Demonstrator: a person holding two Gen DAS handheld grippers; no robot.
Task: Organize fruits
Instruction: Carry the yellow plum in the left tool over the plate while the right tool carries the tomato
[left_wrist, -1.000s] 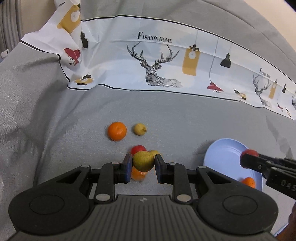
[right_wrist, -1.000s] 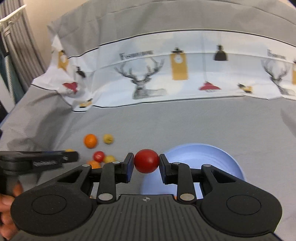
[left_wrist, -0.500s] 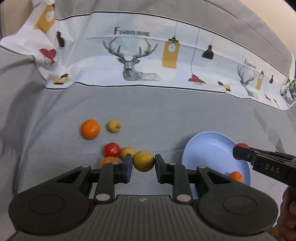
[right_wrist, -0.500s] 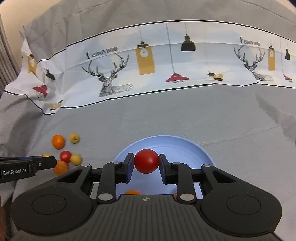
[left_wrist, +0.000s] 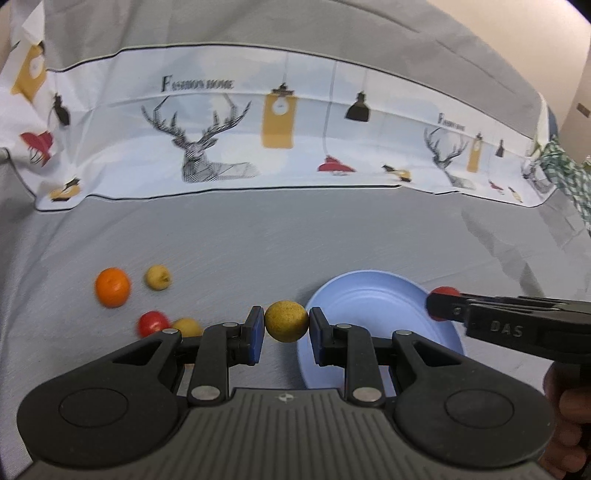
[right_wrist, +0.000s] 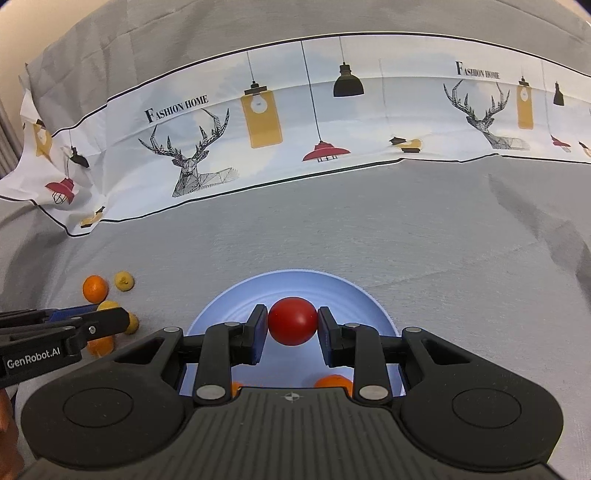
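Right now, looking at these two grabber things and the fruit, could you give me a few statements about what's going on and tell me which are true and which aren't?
1. The right gripper is clamped on a red fruit. True.
2. The left gripper is empty. False: it holds a yellow-green fruit.
3. The blue plate has no fruit in it. False: at least two orange fruits show at its near edge.
4. An orange lies on the grey cloth, away from the plate. True.
5. The red fruit is held over the plate. True.
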